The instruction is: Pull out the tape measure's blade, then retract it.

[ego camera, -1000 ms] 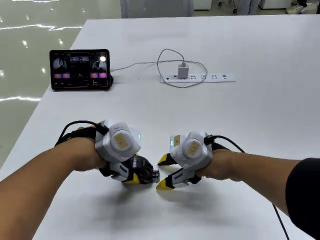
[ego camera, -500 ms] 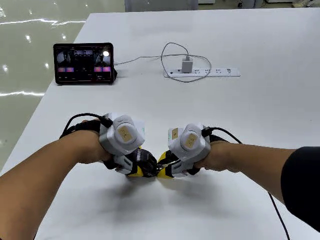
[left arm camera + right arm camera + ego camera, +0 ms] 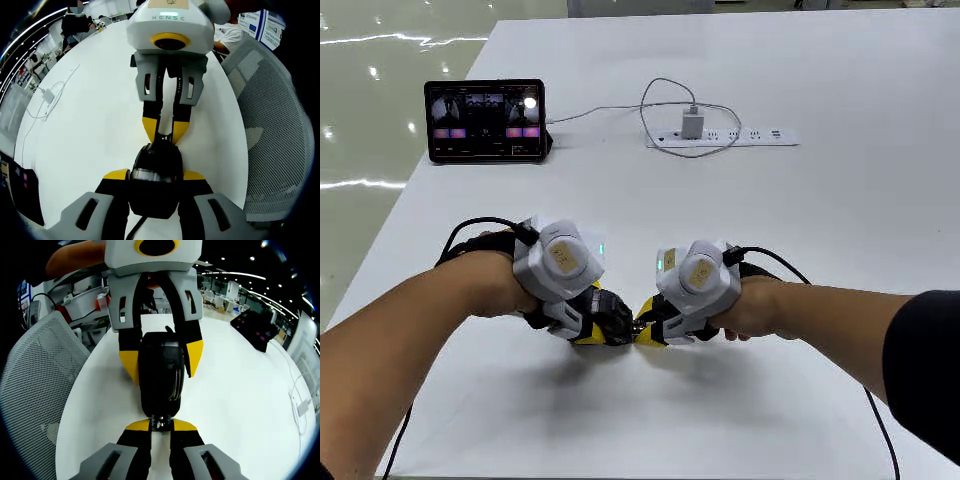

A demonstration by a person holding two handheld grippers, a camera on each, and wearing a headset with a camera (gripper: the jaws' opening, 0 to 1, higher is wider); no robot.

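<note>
In the head view my two grippers meet tip to tip near the front of the white table (image 3: 800, 230). A black tape measure (image 3: 611, 320) sits between the jaws of my left gripper (image 3: 590, 331), which is shut on its case. The left gripper view shows the case (image 3: 155, 177) clamped between yellow tips. My right gripper (image 3: 646, 331) is shut on the blade's end hook (image 3: 161, 422), right at the mouth of the case (image 3: 160, 372). Hardly any blade shows between case and hook. In the left gripper view the right gripper (image 3: 163, 131) comes in from above, its yellow tips together.
A tablet (image 3: 485, 120) with a lit screen stands at the far left. A power strip (image 3: 720, 138) with a charger and looped cable lies beyond the grippers. The table's left edge (image 3: 390, 225) is close. A grey mesh chair (image 3: 270, 125) stands beside the table.
The right gripper, open a second ago and apart from the tape measure, has moved left and shut on the blade's hook. The left gripper has kept its hold on the case.
</note>
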